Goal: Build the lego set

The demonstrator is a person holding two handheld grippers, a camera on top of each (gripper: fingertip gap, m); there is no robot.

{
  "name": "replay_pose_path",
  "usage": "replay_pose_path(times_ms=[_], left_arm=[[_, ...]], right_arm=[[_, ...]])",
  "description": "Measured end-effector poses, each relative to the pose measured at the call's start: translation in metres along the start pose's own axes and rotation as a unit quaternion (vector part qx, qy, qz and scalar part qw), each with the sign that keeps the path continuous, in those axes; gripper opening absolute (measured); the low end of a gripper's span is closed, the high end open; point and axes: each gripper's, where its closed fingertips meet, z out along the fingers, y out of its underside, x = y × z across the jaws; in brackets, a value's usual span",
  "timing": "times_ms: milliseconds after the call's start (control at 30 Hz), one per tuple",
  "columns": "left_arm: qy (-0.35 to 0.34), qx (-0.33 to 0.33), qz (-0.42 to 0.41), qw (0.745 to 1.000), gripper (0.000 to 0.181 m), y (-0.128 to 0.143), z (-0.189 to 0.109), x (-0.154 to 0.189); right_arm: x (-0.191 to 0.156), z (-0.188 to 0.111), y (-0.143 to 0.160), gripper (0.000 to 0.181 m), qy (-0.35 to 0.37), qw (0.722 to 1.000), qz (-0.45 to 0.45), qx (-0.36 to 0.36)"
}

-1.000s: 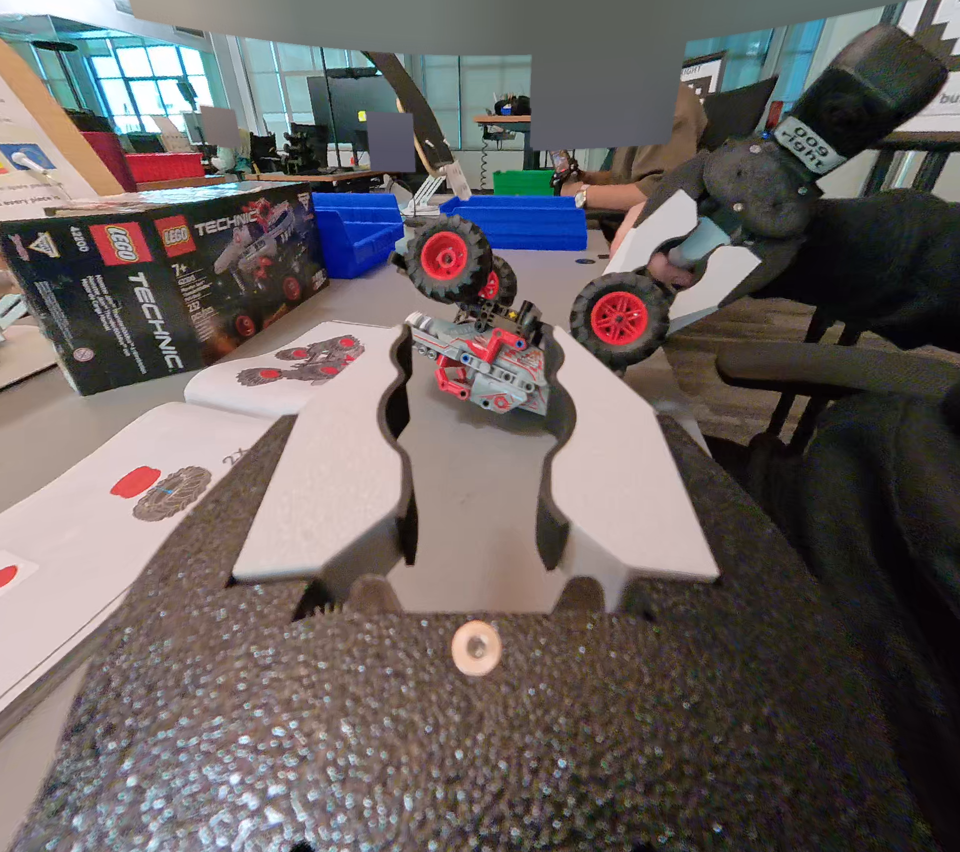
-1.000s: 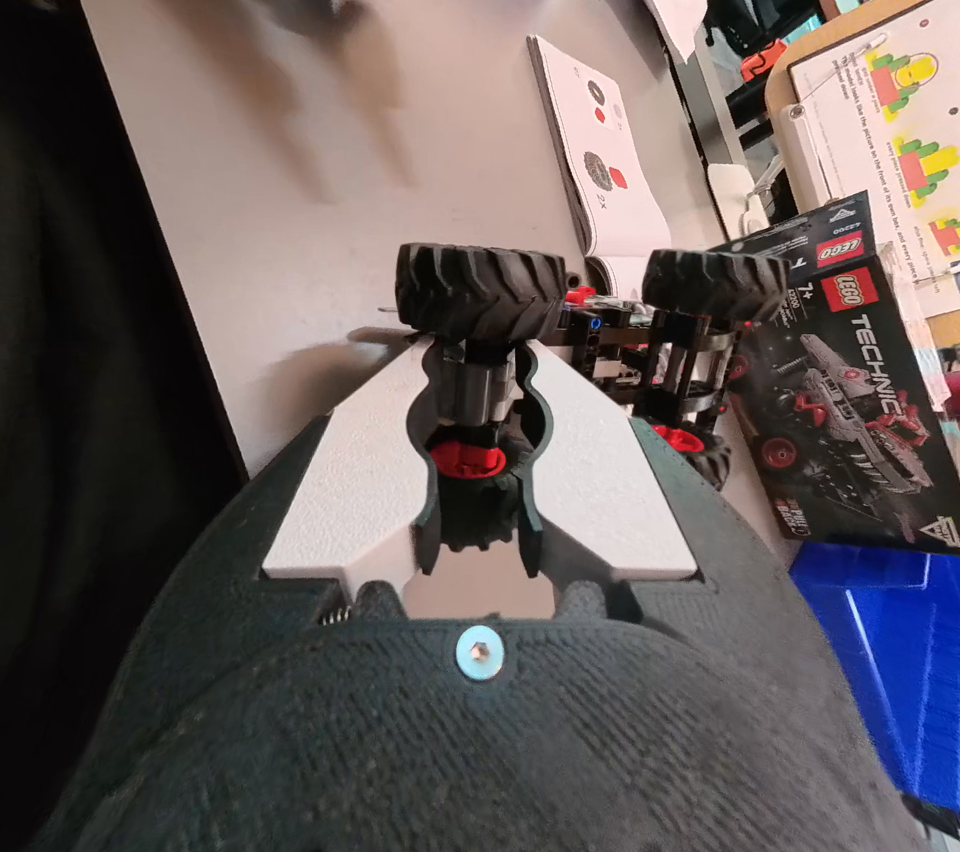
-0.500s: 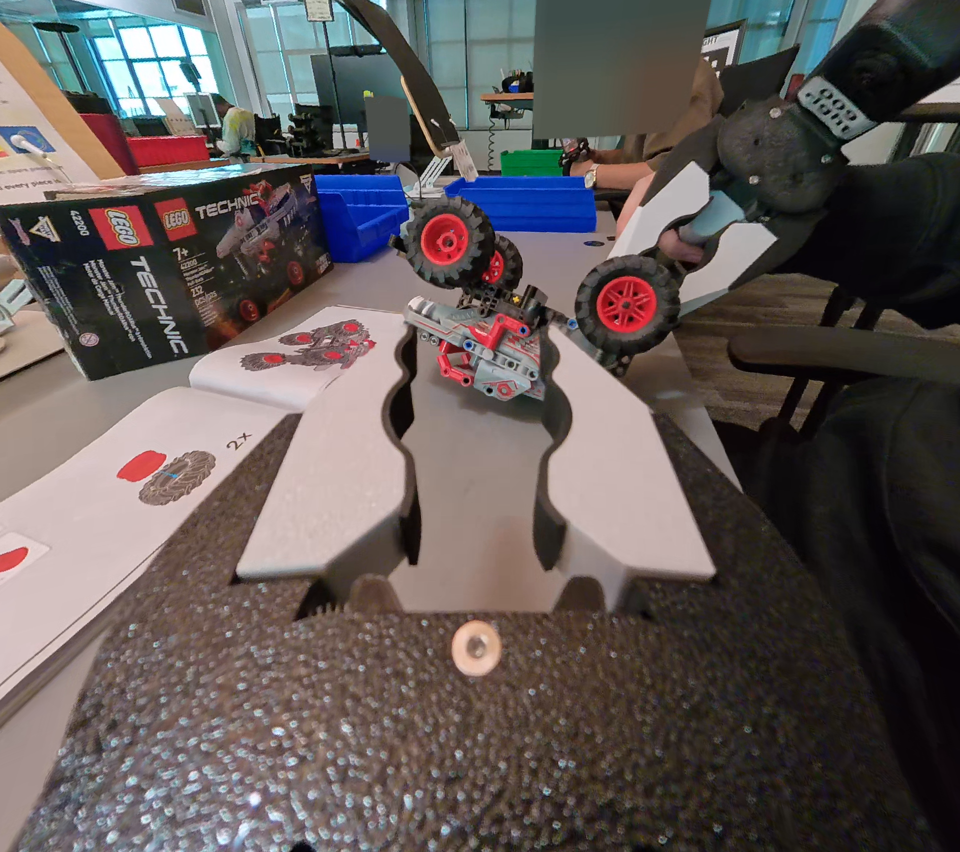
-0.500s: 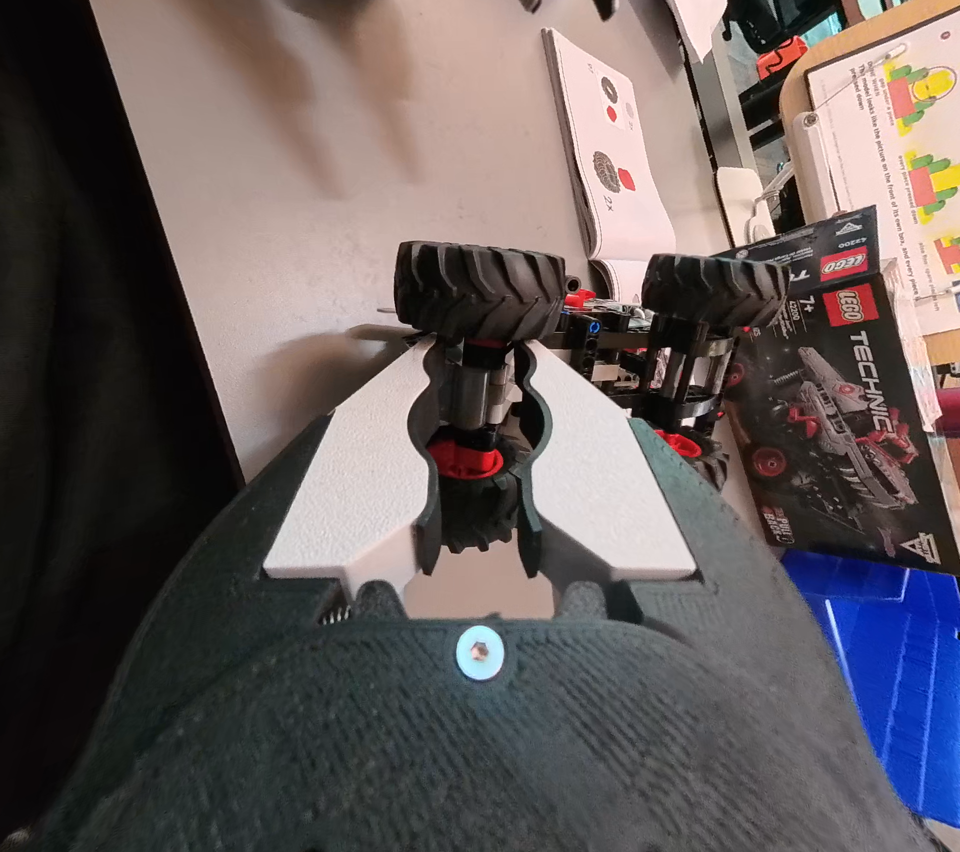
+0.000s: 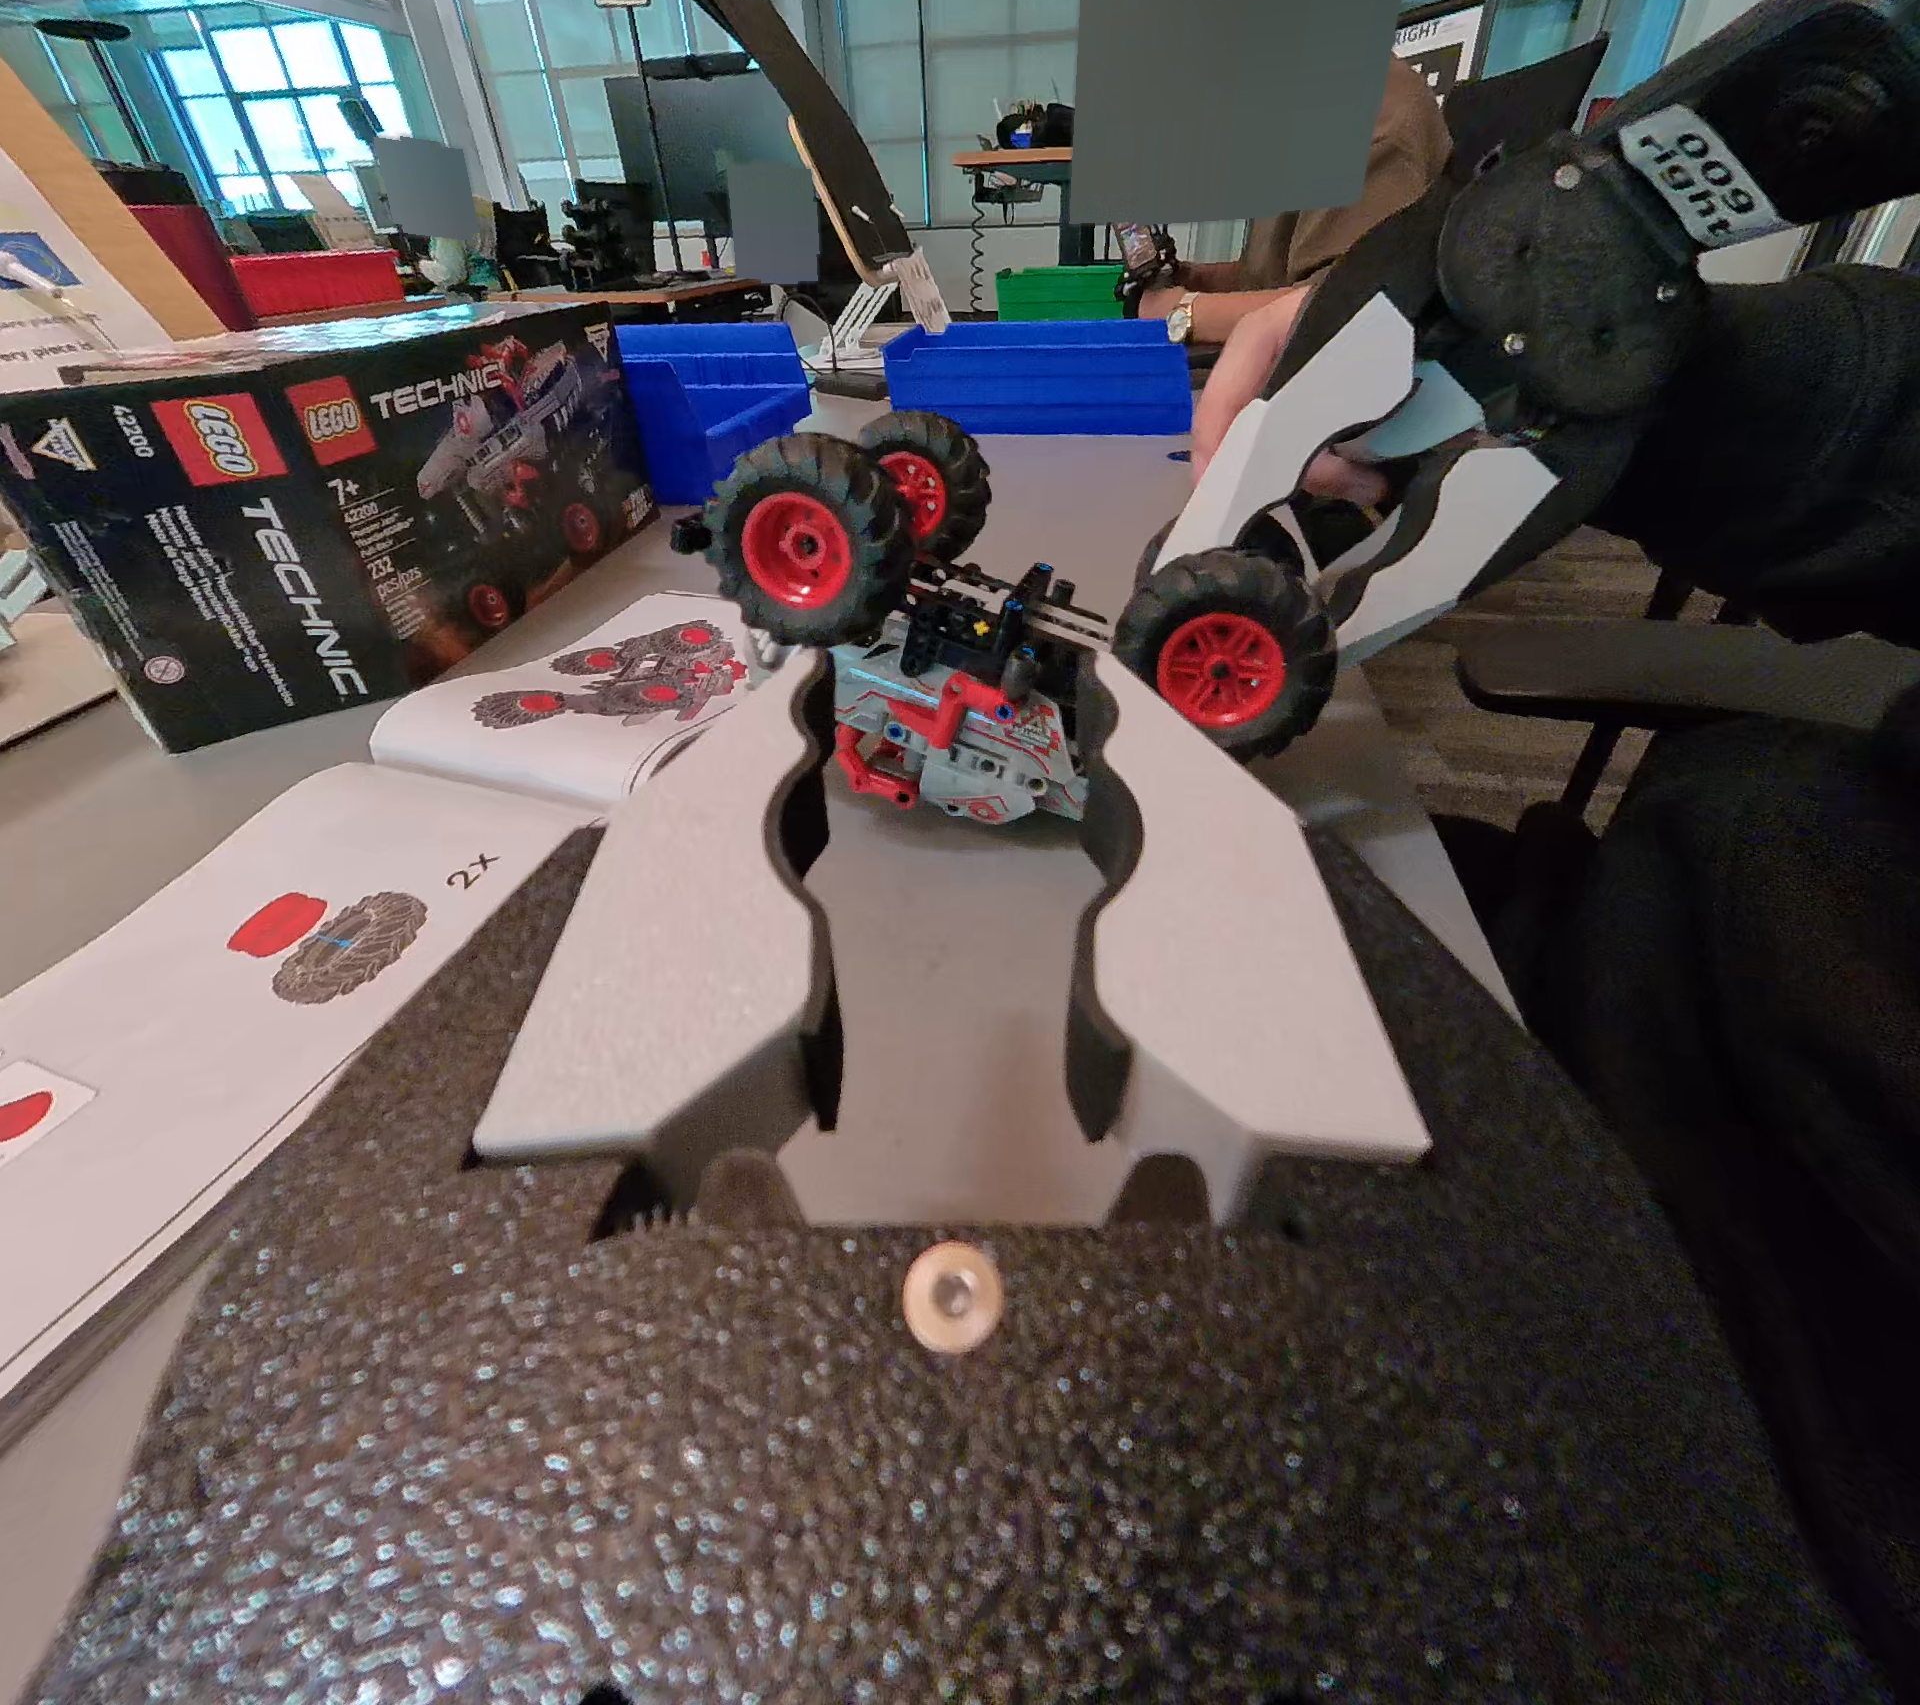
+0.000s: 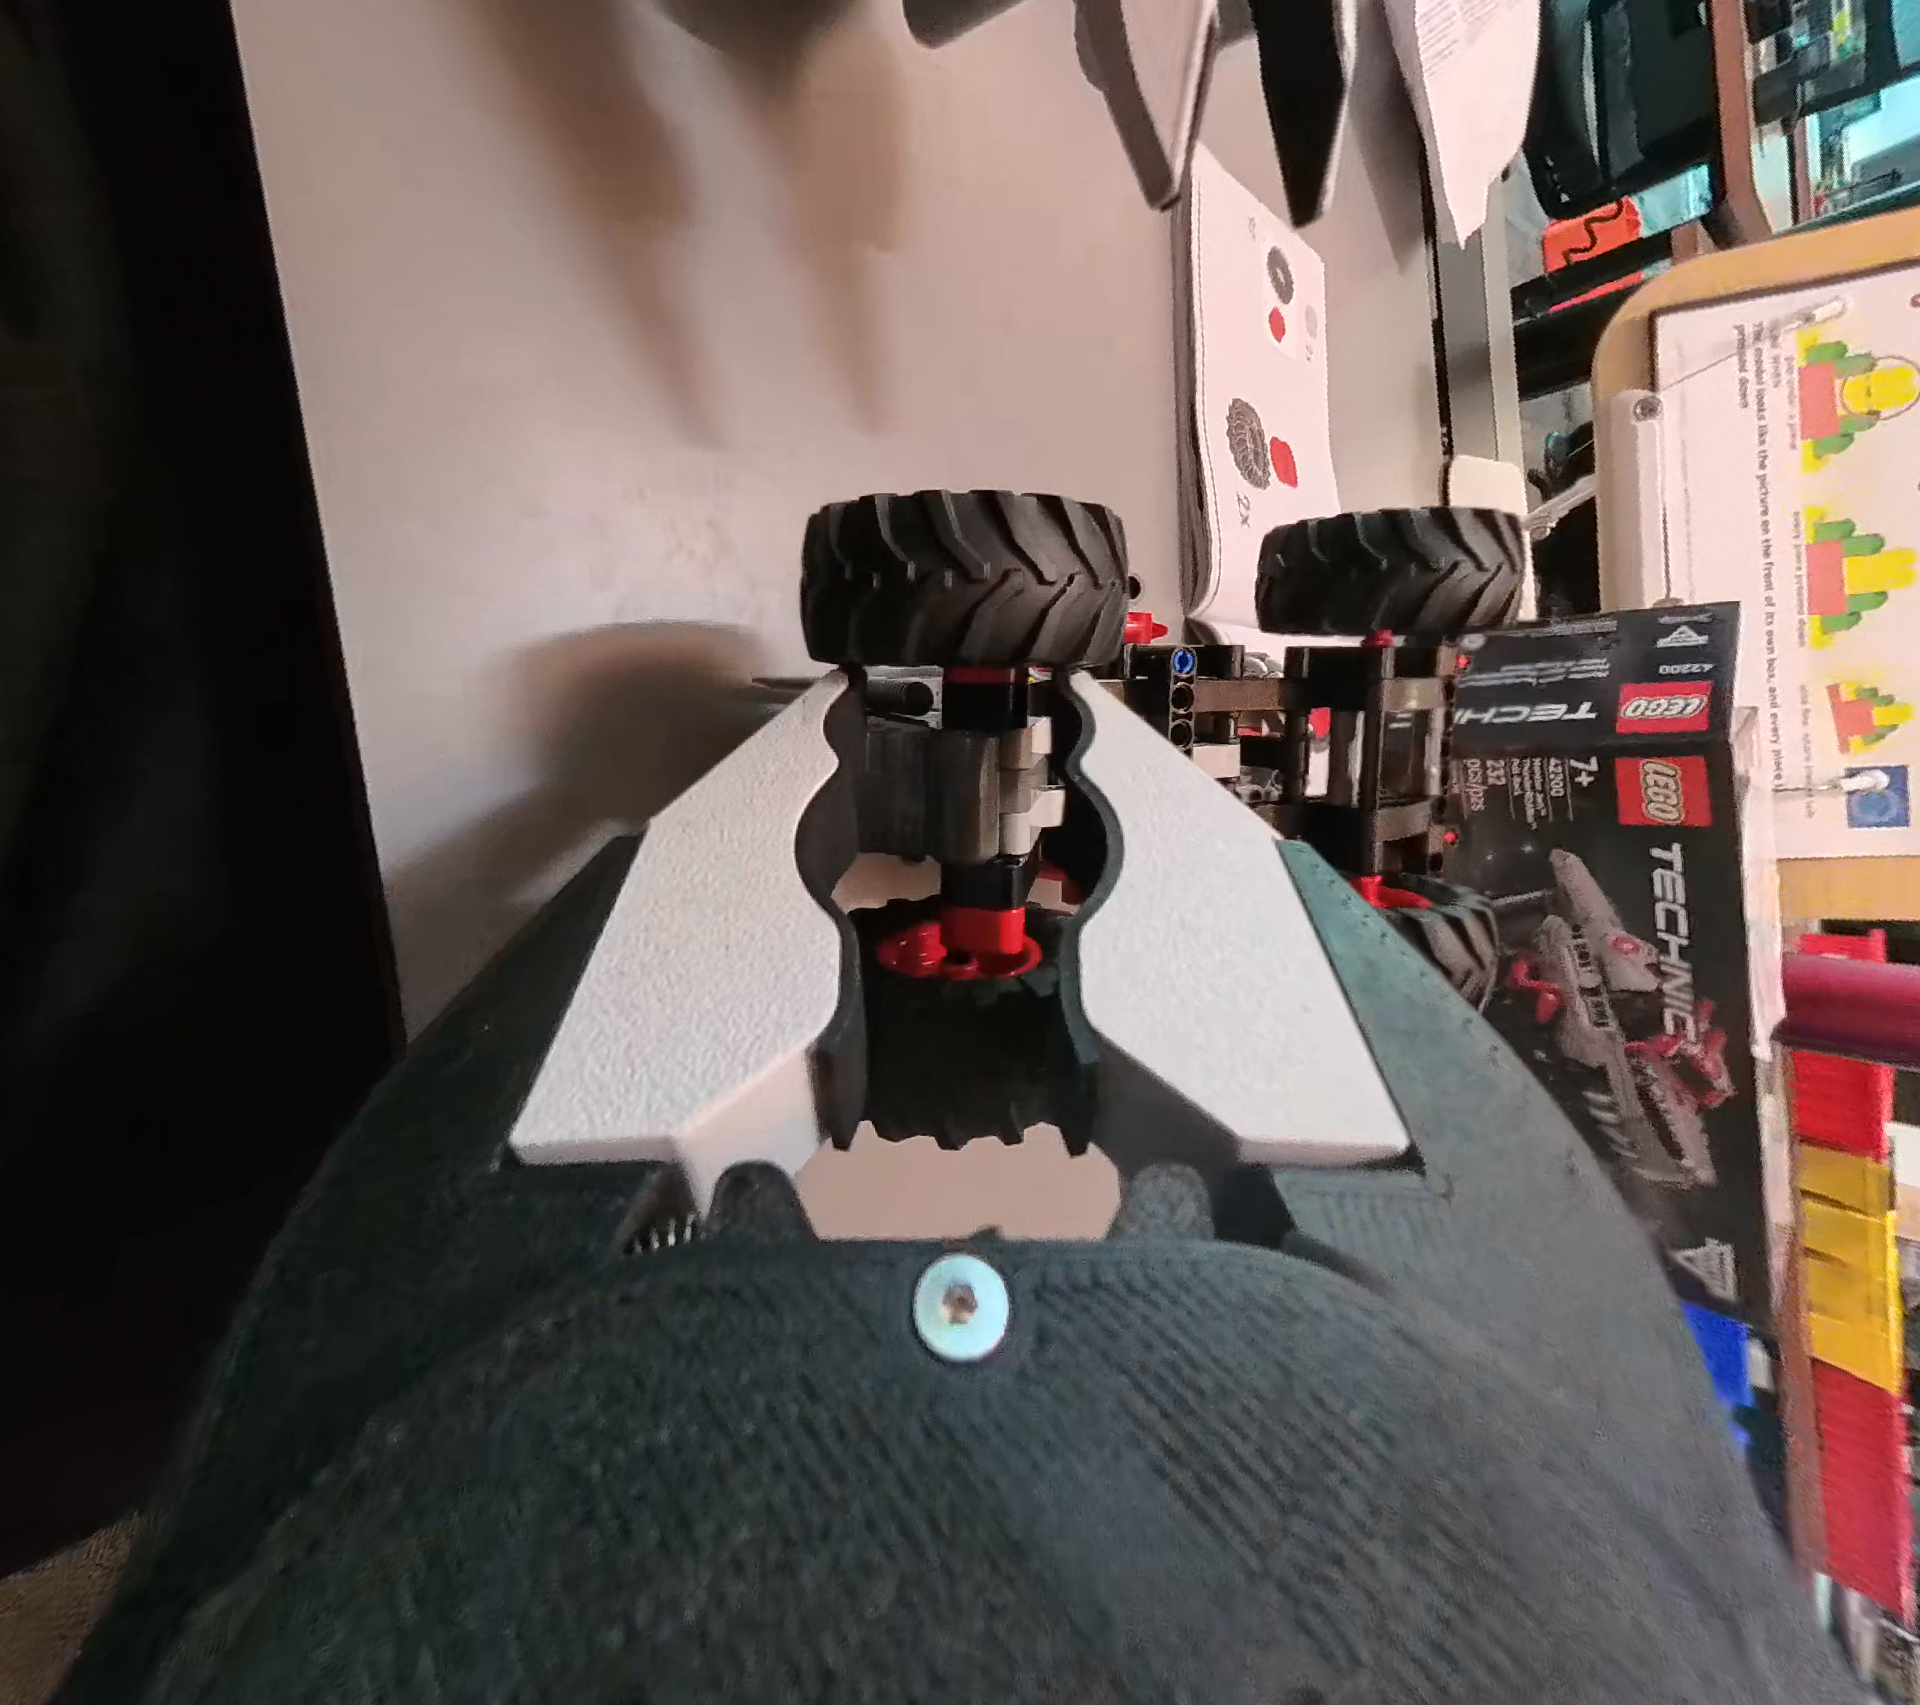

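The Lego monster truck (image 5: 961, 725) has a grey and red body, black tyres and red rims. It lies tipped over with its wheels up, its body low over the grey table (image 5: 1049, 502). My right gripper (image 6: 956, 699) is shut on the truck's axle block between two wheels (image 6: 966, 580). It also shows in the left wrist view (image 5: 1340, 554) at the truck's right end. My left gripper (image 5: 951, 679) is open and empty, fingers pointing at the truck body from just short of it. It shows at the top of the right wrist view (image 6: 1231, 201), apart from the truck.
The black Lego box (image 5: 312, 512) stands at the left, and the open instruction booklet (image 5: 343, 917) lies in front of it. Blue bins (image 5: 1039, 388) stand behind. A person's arm (image 5: 1236, 294) rests at the back. The table edge and a chair armrest (image 5: 1683, 679) are at the right. The grippers' ends are close to 10 cm from one another.
My left gripper has moved closer to the truck, staying open. My right gripper has kept its hold and swung the truck a little, lowering its body toward the table.
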Motion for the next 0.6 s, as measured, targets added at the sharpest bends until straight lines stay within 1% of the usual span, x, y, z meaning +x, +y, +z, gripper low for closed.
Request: replay_pose_path(times_ms=[233,300,433,500,600], left_arm=[[0.003,-0.005,0.001,1.000,0.042,0.002,0.001,0.000],[0.000,-0.002,0.001,1.000,0.040,0.001,0.001,0.000],[0.000,-0.002,0.005,1.000,0.039,0.001,0.001,0.000],[0.004,-0.005,0.010,1.000,0.039,0.002,0.002,0.001],[0.007,-0.002,0.017,1.000,0.038,0.002,0.004,0.003]], right_arm=[[0.003,0.006,-0.003,0.035,0.020,0.998,-0.046,-0.022],[0.007,0.006,-0.004,0.043,0.030,0.999,-0.037,-0.008],[0.008,0.005,-0.004,0.048,0.034,0.999,-0.039,-0.005],[0.010,0.001,-0.004,0.050,0.038,0.998,-0.041,-0.001],[0.013,-0.008,-0.004,0.054,0.036,0.999,-0.019,0.019]])
